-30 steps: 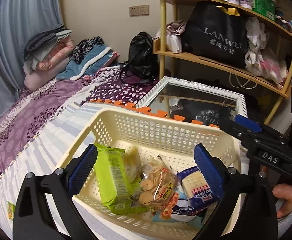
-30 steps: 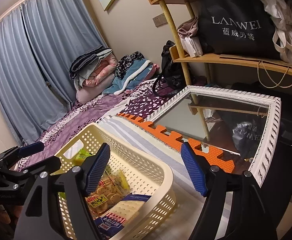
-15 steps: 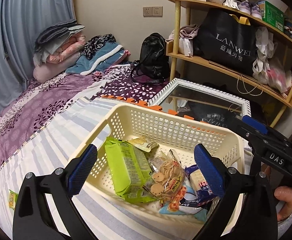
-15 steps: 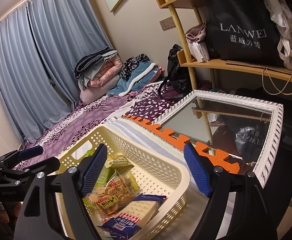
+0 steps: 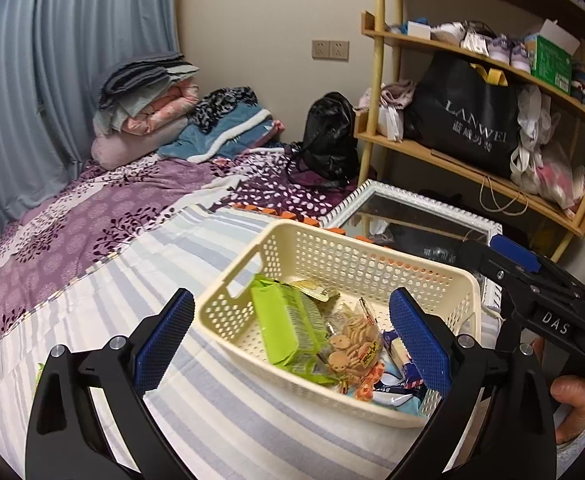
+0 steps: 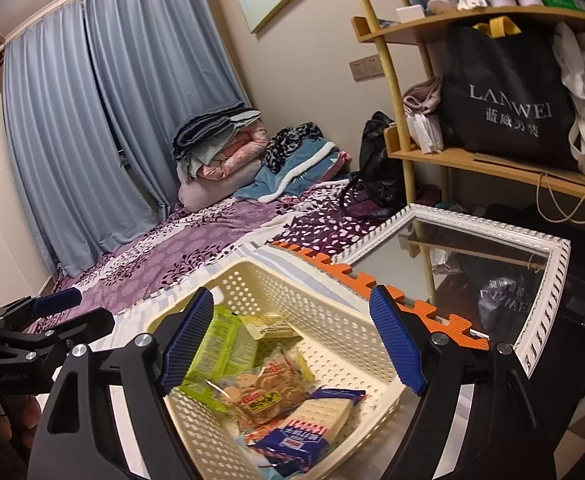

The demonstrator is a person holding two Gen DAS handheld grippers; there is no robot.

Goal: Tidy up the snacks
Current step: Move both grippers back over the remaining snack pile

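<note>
Striped bedspread (image 5: 140, 280) under cream perforated plastic basket (image 5: 292, 248) | my left gripper (image 5: 292, 340) fingers spread, empty, basket between them | my right gripper (image 6: 292, 340) fingers spread above green snack packet (image 6: 220, 348)

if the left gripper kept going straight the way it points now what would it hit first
Probably the green snack packet in the cream perforated plastic basket: the open left gripper points down into it, though depth is unclear and the near rim could come first.

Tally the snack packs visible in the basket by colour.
Green: 1, the large green biscuit pack
Yellow: 1, the small yellow packet
Clear: 1, the bag of round crackers
Blue: 1, the blue cracker pack
Total: 4 in the cream basket; orange and light-blue wrappers underneath are too hidden to count.
</note>
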